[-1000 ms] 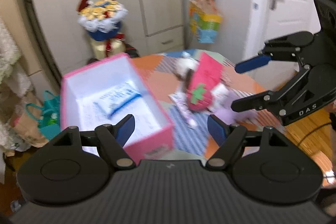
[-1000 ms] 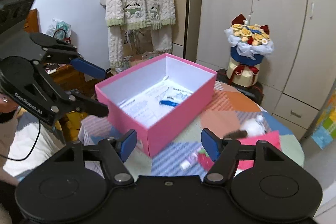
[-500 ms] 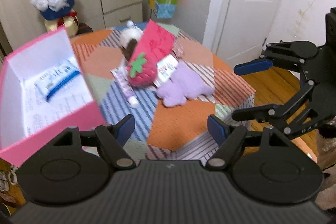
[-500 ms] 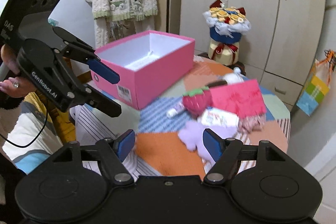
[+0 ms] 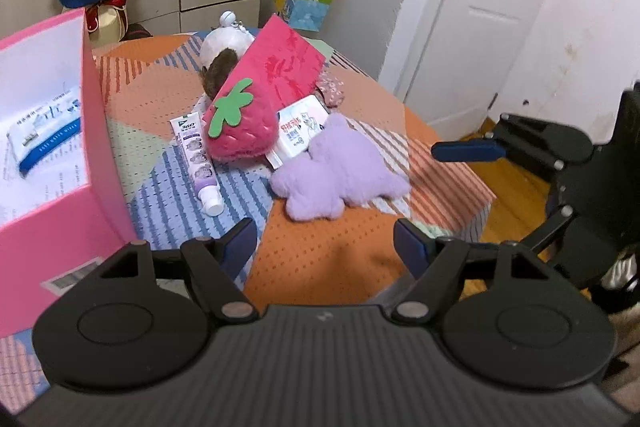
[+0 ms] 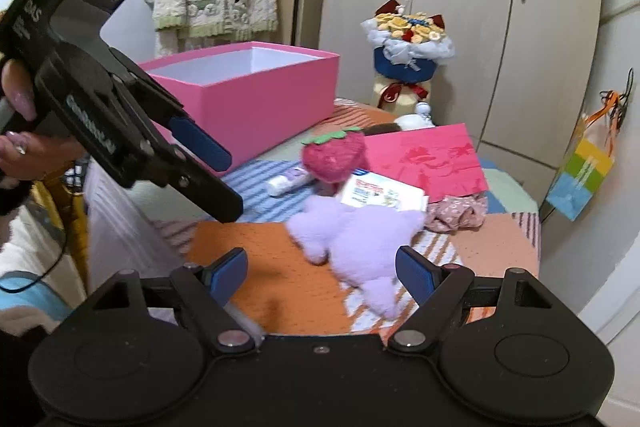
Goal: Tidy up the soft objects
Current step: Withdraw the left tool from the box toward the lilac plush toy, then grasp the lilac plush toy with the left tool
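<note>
A purple plush toy lies on the patchwork table. Behind it sit a pink strawberry plush, a white and brown plush and a floral scrunchie. An open pink box stands at the left with a wipes pack inside. My left gripper is open and empty, short of the purple plush. My right gripper is open and empty, just in front of the purple plush.
A pink card leans over the strawberry. A tube and a tissue pack lie beside the toys. A flower bouquet stands behind the table. A door and wooden floor are on the right.
Both grippers have swung away from the pink box toward the pile of toys and come closer to the purple plush. Both stay open.
</note>
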`<state>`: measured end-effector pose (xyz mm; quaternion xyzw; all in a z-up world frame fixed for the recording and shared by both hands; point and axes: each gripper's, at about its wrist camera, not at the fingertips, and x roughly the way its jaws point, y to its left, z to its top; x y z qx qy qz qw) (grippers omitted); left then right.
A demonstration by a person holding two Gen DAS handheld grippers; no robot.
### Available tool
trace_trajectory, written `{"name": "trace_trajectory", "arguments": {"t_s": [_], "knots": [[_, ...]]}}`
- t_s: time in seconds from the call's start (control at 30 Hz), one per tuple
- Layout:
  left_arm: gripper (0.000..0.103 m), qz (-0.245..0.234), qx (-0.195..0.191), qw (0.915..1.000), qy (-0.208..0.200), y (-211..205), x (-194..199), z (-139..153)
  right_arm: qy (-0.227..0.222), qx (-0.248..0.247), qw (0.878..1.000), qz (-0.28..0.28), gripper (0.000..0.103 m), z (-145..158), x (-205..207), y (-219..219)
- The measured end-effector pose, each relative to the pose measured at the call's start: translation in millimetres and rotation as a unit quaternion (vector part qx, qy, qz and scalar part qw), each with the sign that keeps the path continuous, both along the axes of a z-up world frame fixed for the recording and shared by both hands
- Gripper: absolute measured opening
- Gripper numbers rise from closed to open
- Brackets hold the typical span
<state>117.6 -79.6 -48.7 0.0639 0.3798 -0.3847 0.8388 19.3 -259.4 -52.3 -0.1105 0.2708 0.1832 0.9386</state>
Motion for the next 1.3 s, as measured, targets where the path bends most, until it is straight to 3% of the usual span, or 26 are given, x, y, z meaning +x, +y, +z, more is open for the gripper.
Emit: {"name": "trace_trajectory", "arguments": {"t_s": [0.27,0.5,0.7,0.8,0.9,1.07,1.3], "knots": [[0.072,0.02,-0.03,0.9992,-0.018,-21,21,-26,0.002,-0.007,1.0,-0.015,0.084,-29,30,-5],[0.072,0.058,-0.025,0.9971,-0.041,-39,43,-35,0.015,0.011,0.999,-0.029,0.085,-35,51,-5],[0.061,0.078,-0.058,0.9952,0.012,-39,47,-54,0.047,0.052,0.996,-0.053,0.085,-42,60,-5],[0.055,0.103,-0.093,0.9896,0.039,-31,49,-62,0.02,0.059,0.995,-0.081,0.081,-49,50,4],[0.044,0.11,-0.106,0.9875,0.038,-29,43,-63,-0.008,0.059,0.993,-0.104,0.078,-53,42,13],[0.041,0.113,-0.088,0.9897,-0.002,-34,25,-61,-0.035,0.032,0.992,-0.116,0.074,-54,31,24],[0.039,0.136,-0.05,0.9893,-0.016,-39,7,-51,-0.014,0.04,0.99,-0.134,0.074,-49,28,35]]}}
